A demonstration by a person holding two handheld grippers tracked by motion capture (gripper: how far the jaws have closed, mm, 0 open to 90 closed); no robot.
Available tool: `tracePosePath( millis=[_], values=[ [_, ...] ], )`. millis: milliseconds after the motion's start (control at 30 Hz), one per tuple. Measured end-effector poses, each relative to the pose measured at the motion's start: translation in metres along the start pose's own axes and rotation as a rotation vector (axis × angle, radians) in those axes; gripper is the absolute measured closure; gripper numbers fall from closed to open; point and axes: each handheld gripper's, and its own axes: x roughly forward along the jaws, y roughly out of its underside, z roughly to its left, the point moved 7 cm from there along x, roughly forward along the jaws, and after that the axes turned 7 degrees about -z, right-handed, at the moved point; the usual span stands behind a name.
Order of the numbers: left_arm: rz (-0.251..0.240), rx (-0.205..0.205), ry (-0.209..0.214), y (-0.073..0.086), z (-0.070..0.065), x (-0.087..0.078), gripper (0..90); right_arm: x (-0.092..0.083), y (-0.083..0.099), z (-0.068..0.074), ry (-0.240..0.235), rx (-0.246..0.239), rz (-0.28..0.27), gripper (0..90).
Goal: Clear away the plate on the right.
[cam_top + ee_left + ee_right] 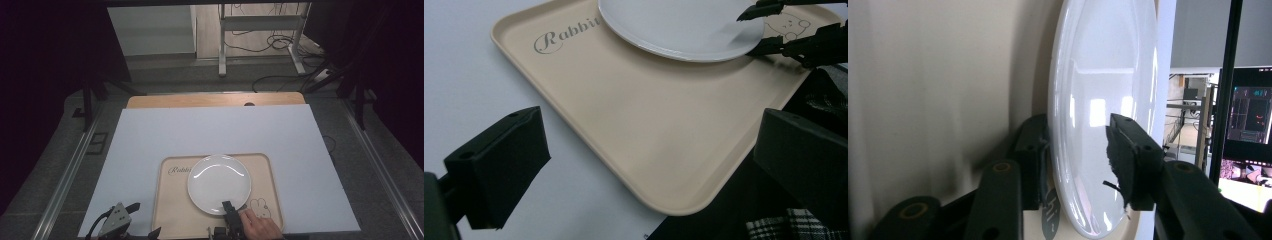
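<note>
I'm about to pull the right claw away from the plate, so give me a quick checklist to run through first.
1. Plate lies on the tray: ok.
2. Plate inside the tray's rim: ok.
3. Right claw jaws astride the plate's near edge; upper pad stands off it: ok.
4. Lower jaw free of the plate's underside: cannot tell.
5. Left claw open, nothing between its jaws, apart from the plate: ok.
6. Tray wholly on the white board: not ok, its near corner overhangs.

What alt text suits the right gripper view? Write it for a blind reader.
The right gripper straddles the rim of a white plate, one black jaw beneath it, the other over its glossy face and seemingly just clear. The plate lies on a beige tray; a lit screen stands beyond.
</note>
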Motion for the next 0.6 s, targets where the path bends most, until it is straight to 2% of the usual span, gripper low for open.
tracePosePath(
  millis=[67, 100, 133, 167, 200, 267, 600],
  values=[
    [0.000, 0.000, 0.000, 0.000, 0.000, 0.000, 1.0, -0.001, 0.000, 0.000, -0.004, 0.009, 0.005, 56.8],
    [0.000, 0.000, 0.000, 0.000, 0.000, 0.000, 1.0, -0.001, 0.000, -0.001, -0.003, -0.006, -0.003, 56.4],
    [0.000, -0.001, 0.000, 0.000, 0.000, 0.000, 1.0, -0.002, 0.000, -0.001, -0.006, -0.001, 0.007, 55.9],
    [-0.001, -0.001, 0.000, 0.000, 0.000, 0.000, 1.0, -0.005, 0.001, -0.003, 0.025, -0.019, 0.040, 55.6],
    [-0.001, -0.002, 0.000, 0.000, 0.000, 0.000, 1.0, -0.006, 0.001, -0.002, 0.021, -0.012, 0.048, 55.4],
    [-0.001, -0.002, 0.000, 0.000, 0.000, 0.000, 1.0, -0.008, 0.001, -0.004, 0.031, -0.008, 0.041, 54.7],
    [0.001, 0.003, -0.001, 0.000, 0.000, 0.000, 1.0, -0.015, 0.001, -0.007, 0.021, 0.003, 0.039, 51.6]
  ],
)
